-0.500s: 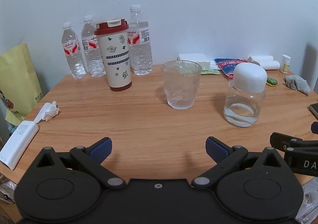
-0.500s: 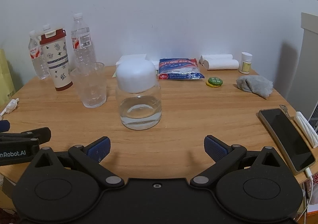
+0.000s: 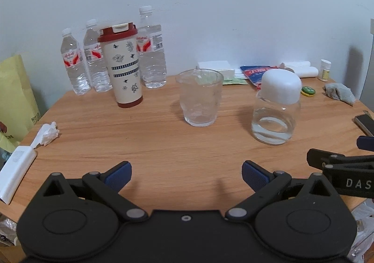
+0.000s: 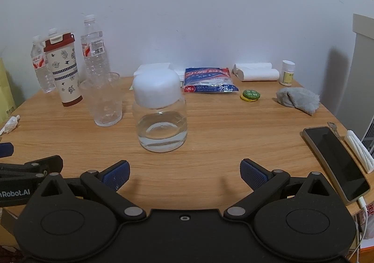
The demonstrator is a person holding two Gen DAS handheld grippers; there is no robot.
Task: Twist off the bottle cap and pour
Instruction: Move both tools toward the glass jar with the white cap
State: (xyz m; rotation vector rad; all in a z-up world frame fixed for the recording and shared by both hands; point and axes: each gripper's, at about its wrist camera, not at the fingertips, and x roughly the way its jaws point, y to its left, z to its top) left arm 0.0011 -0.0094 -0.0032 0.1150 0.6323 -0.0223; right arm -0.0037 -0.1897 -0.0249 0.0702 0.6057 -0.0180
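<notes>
Wooden and round-edged, the surface (image 4: 210, 127) stands against a plain white wall. Near its middle sits the squat glass bottle (image 4: 161, 127), white cap (image 4: 155, 90) on, a little water at the bottom. Just to its left stands an empty glass (image 4: 105, 104). Both the left tool (image 3: 185, 173) and right tool (image 4: 184, 172) hover low at the near edge, fingers spread wide, holding nothing.
</notes>
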